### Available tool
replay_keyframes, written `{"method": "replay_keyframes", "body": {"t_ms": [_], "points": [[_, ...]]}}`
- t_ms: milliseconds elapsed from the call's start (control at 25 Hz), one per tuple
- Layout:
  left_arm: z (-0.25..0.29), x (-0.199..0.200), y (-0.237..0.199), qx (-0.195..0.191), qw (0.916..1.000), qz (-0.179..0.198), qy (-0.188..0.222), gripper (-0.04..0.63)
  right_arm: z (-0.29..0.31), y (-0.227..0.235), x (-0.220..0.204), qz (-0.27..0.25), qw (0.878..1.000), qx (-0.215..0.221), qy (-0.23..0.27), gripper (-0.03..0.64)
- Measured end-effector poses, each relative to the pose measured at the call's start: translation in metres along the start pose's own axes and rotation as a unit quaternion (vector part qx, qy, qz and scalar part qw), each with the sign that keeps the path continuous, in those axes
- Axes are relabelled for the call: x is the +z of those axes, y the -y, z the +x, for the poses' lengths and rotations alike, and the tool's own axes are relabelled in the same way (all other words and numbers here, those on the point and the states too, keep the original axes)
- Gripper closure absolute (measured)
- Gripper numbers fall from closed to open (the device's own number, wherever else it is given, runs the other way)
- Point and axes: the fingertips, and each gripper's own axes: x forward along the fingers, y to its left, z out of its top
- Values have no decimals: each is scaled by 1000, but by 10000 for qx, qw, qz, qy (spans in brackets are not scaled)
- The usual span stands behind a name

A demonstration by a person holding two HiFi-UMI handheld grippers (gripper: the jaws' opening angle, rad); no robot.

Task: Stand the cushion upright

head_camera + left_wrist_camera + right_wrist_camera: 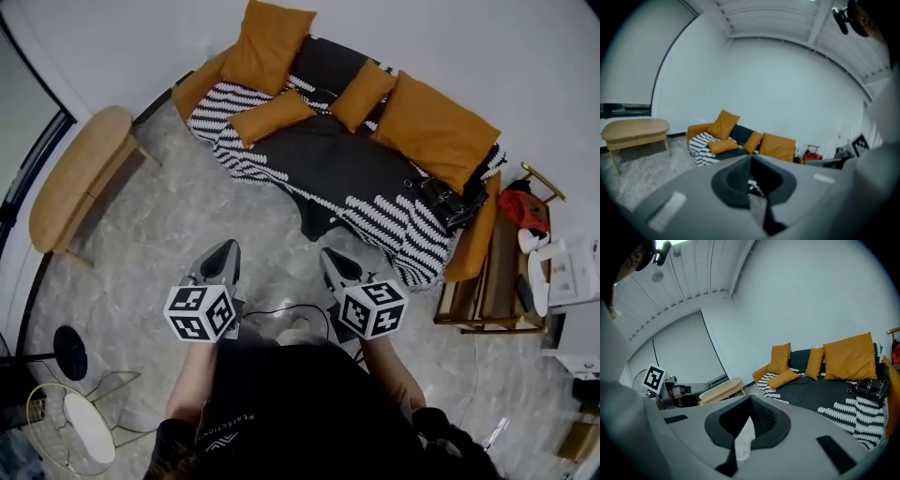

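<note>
An orange cushion point(272, 114) lies flat on the striped throw at the left of the sofa point(342, 164); it also shows in the left gripper view point(723, 146) and the right gripper view point(783, 378). Three more orange cushions lean upright against the sofa back. Both grippers hang over the marble floor, well short of the sofa. My left gripper point(225, 249) point(751, 158) is shut and holds nothing. My right gripper point(330, 255) point(751, 397) is likewise shut and empty. Both point toward the sofa and slightly down.
A black handbag point(452, 202) sits at the sofa's right end. A long wooden bench point(80, 178) stands to the left. At the right stands a wooden side table point(497, 281) with a red bag point(522, 208) behind it. A wire-framed stand point(80, 427) is at the lower left.
</note>
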Motion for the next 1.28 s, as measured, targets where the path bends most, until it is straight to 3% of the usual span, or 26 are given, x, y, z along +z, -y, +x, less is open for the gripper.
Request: {"method": "replay_keyframes", "body": {"t_ms": [320,680,1280], "points": [[10,5,-2,90,9999,37,65,586,3,11,-2,81,10000,-31,-45,620],[57,9,-13,-254,9994,152,-166,586,29,34,7,193,9991,-343,-135,620],[165,73,-74,-638,9969,331,-327,580,135,72,67,555,9961,-673,-124,620]]}}
